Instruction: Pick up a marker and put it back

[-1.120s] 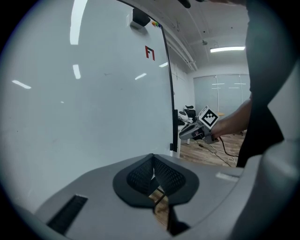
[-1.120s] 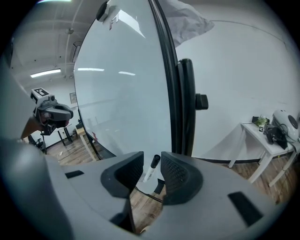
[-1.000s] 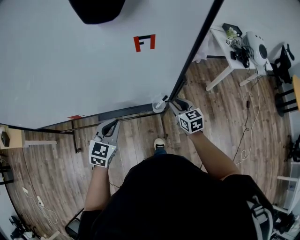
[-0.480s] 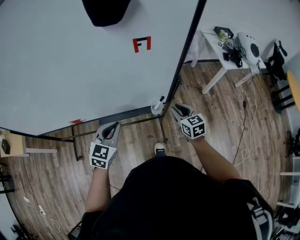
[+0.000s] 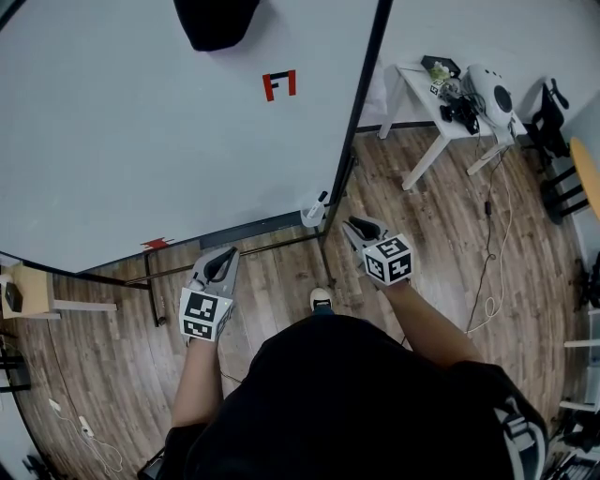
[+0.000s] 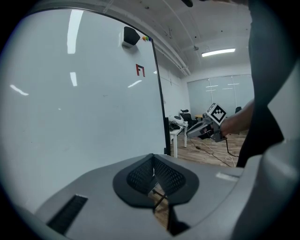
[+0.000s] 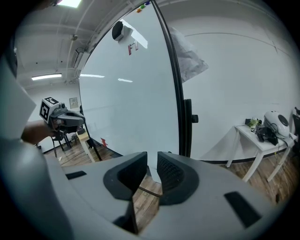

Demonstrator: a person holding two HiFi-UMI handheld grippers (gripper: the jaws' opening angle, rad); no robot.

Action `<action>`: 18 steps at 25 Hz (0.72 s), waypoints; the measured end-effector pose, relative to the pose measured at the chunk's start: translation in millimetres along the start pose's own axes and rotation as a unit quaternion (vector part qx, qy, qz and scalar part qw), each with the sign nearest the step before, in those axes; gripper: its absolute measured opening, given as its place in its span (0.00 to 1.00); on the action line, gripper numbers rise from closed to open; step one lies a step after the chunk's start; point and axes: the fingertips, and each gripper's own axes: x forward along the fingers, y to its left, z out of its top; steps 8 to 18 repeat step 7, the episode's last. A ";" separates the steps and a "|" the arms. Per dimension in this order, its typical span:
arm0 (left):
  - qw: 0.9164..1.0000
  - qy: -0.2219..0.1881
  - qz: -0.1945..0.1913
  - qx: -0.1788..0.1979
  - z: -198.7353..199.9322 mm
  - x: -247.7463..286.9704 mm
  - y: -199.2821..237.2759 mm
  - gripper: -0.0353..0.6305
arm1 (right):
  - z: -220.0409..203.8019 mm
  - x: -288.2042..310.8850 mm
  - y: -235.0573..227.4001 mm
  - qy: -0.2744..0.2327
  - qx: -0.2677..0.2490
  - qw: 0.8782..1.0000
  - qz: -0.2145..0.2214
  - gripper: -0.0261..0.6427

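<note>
Nearest the camera, behind both grippers, a person's black top (image 5: 356, 403) fills the lower frame, and two bare forearms reach forward from it.

The left gripper (image 5: 223, 258) is held over the wooden floor (image 5: 441, 225). Its pads (image 6: 140, 174) are pressed together at the tips, with nothing between them. The right gripper (image 5: 357, 225) is level with it, well apart to the side. Its jaws stand partly apart and have just been closing. Its pads (image 7: 171, 172) hold nothing, and only floor and a patch of white show through the gap. A light shoe (image 5: 321, 300) rests on the floor between the two grippers, slightly nearer the person.

Just ahead of the right gripper's tips, toward the left gripper's side and clear of the jaws, the marker (image 5: 323, 199) leans in a small white cup (image 5: 310, 217). The cup sits at the lower corner of the whiteboard (image 5: 141, 141).

The board spreads out ahead of both grippers. A small red mark (image 5: 155, 244) sits at its bottom edge, ahead of the left gripper. Farther up are a red-and-black mark (image 5: 279, 84) and a black object (image 5: 216, 21).

Far beyond the right gripper stands a white table (image 5: 441, 131) bearing a rounded white device (image 5: 492, 89). A small wooden stand (image 5: 23, 291) sits well out past the left gripper.
</note>
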 end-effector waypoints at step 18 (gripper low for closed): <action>1.000 0.000 -0.001 0.001 -1.3 -8.1 -12.5 0.07 | -6.3 -15.1 8.8 -0.006 0.004 1.000 0.009 0.11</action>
